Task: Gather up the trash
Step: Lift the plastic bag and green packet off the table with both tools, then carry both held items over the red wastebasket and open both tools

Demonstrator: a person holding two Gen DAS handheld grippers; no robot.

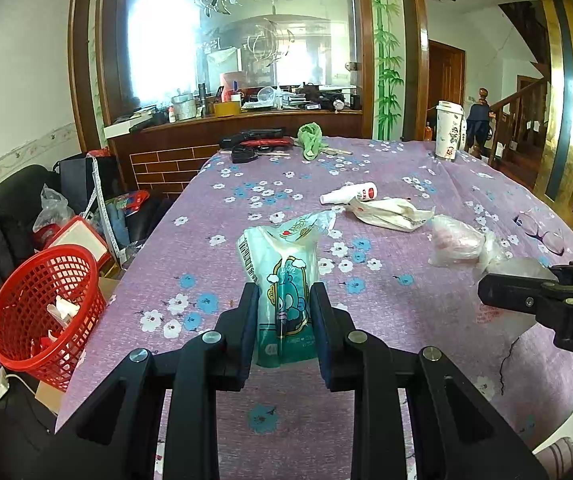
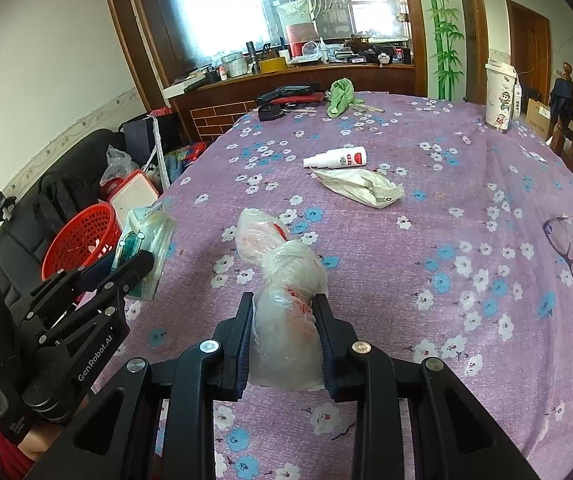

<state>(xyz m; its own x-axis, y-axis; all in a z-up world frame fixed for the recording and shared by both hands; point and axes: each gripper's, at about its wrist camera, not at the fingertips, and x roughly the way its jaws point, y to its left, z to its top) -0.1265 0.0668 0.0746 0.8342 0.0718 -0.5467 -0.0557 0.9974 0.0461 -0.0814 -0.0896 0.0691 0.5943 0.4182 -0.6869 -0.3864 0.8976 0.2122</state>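
Tissue pack (image 1: 282,280) clamped in left gripper (image 1: 284,312); knotted plastic bag (image 2: 286,320) clamped in right gripper (image 2: 286,328). Red basket (image 1: 42,308) left of left gripper, crumpled wrapper (image 2: 358,186) ahead on desk (image 2: 486,200).

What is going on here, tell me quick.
A person is clearing trash off the purple floral table with two handheld grippers. The left gripper is shut on a green cartoon packet, and the right gripper is shut on a knotted clear plastic bag. A red basket beside the table already holds some scraps. A crumpled wrapper and a small white bottle lie on the table.
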